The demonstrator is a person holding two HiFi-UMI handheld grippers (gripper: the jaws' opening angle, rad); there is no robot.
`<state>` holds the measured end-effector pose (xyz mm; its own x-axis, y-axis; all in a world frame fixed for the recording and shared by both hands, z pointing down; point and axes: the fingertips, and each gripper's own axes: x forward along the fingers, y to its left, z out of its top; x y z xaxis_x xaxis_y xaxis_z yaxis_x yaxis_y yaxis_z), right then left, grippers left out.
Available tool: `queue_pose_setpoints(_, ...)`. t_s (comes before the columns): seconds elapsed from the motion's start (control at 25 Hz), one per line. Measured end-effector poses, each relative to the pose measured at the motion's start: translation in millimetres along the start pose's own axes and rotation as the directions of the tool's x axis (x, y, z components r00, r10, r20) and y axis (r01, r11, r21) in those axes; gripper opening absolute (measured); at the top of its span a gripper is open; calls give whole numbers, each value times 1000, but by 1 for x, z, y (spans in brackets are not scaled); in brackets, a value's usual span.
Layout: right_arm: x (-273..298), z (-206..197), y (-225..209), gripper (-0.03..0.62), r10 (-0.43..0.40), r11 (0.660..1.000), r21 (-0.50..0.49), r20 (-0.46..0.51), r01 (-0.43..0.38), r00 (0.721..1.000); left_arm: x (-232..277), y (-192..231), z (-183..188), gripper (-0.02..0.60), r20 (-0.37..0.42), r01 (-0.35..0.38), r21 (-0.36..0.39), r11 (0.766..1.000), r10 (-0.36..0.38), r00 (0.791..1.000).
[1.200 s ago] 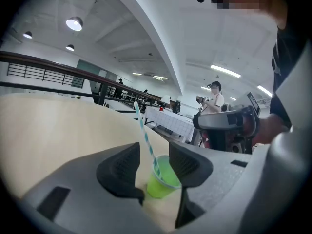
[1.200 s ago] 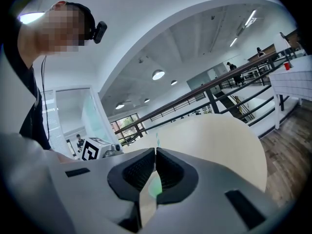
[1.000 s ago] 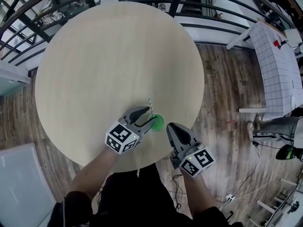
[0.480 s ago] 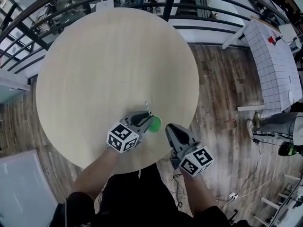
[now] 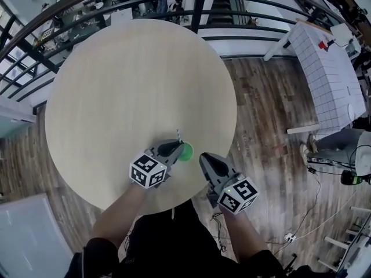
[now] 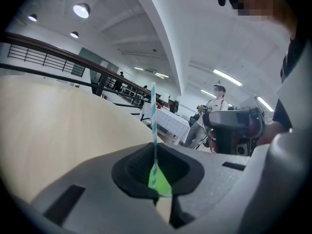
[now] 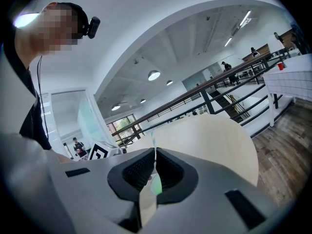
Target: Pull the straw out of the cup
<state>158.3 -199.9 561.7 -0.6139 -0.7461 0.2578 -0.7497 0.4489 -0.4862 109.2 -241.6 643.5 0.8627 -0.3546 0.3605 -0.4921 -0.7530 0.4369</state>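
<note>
The left gripper [image 5: 175, 148] has just been closing its jaws and pinches the straw [image 6: 153, 116]. The straw stands upright in the green cup [image 5: 186, 152], by the tabletop's [image 5: 127, 80] near edge. The pull should run straight up along the straw. Just right of the cup, the right gripper [image 5: 204, 158] hangs with jaws shut on nothing, leaving the cup unheld.
</note>
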Motion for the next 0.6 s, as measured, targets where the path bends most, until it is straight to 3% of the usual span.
queue_pose_setpoints(0.6, -17, 43, 44, 25, 30, 999, -33, 56, -28, 998, -68, -25, 71, 26, 127, -49, -17, 999, 51, 991)
